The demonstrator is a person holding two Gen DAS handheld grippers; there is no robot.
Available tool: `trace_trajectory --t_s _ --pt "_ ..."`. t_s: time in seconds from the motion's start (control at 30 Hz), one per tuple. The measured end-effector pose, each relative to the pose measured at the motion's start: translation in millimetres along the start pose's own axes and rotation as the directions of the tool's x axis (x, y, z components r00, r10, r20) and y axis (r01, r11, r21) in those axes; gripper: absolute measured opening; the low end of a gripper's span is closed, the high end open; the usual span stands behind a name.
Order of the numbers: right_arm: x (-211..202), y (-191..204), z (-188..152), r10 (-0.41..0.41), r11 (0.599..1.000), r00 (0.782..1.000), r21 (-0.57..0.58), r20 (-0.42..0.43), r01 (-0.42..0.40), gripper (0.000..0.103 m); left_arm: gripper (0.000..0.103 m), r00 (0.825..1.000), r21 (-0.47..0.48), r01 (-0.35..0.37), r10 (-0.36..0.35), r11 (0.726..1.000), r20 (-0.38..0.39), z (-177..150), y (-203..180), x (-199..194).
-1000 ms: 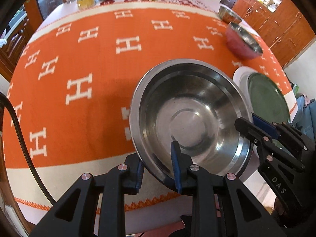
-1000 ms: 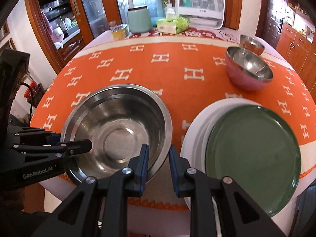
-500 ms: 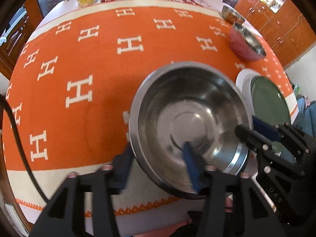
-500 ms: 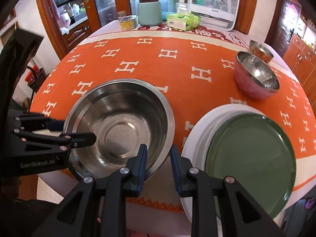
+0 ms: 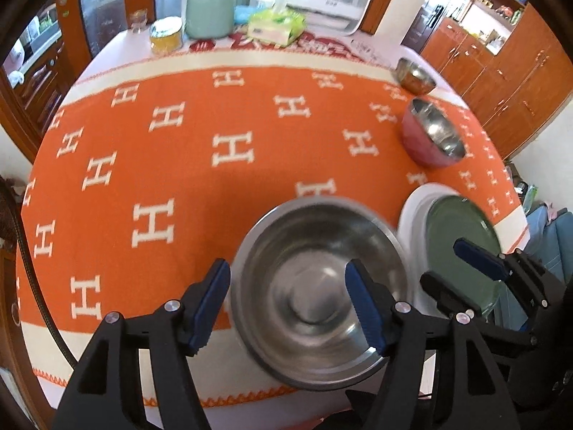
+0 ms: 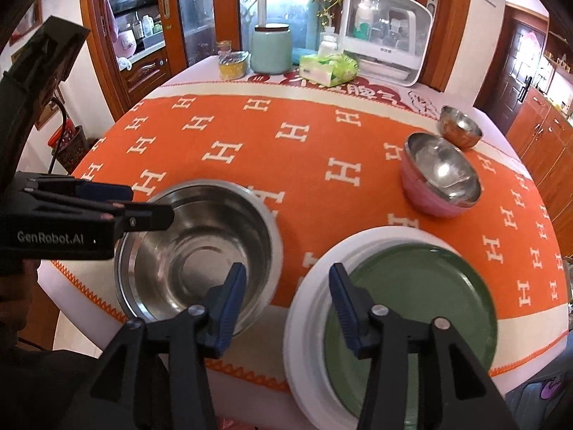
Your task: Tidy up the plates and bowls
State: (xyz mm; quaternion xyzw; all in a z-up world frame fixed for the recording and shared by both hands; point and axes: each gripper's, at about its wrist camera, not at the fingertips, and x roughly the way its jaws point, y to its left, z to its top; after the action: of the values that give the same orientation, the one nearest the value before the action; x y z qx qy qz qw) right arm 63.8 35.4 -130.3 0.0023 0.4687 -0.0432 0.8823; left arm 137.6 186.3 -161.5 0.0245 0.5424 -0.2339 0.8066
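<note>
The large steel bowl (image 6: 197,251) sits free on the surface (image 6: 286,165) near its front edge. Both the left gripper (image 5: 288,301) and the right gripper (image 6: 286,301) have just been opening, and their jaws are now spread with nothing pinched. Just right of that bowl, the green plate (image 6: 422,308) already lies on the white plate (image 6: 311,308). Behind those plates, the pink bowl (image 6: 438,182) and, seemingly, a small steel bowl (image 6: 460,130) remain unstacked.
</note>
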Motion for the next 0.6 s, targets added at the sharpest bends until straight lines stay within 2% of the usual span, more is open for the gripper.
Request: trace_trajectory --t_s 0.07,0.2,0.37,0.43,0.6 --pt "-8 -6 4 -0.001 1.0 1.0 0.007 0.021 0.001 0.051 0.066 1.0 0.012 -0.002 0.002 1.0 0.013 4 -9 -3" --pt "-26 -24 16 0.004 1.0 0.997 0.002 0.083 -0.004 0.063 0.066 1.0 0.014 0.005 -0.006 1.0 0.029 16 -28 -11" --pt "-42 -52 30 0.017 1.0 0.992 -0.019 0.127 -0.015 0.064 0.068 0.998 -0.003 0.003 -0.003 1.0 0.062 31 -55 -21" --pt "-47 -65 36 0.024 0.999 0.989 -0.031 0.143 -0.02 0.066 0.072 0.997 -0.012 -0.008 0.009 1.0 0.078 37 -67 -25" --pt "-55 -95 44 0.047 0.999 0.984 -0.032 0.17 -0.042 0.069 0.074 0.996 -0.016 -0.032 0.033 0.999 0.086 54 -99 -28"
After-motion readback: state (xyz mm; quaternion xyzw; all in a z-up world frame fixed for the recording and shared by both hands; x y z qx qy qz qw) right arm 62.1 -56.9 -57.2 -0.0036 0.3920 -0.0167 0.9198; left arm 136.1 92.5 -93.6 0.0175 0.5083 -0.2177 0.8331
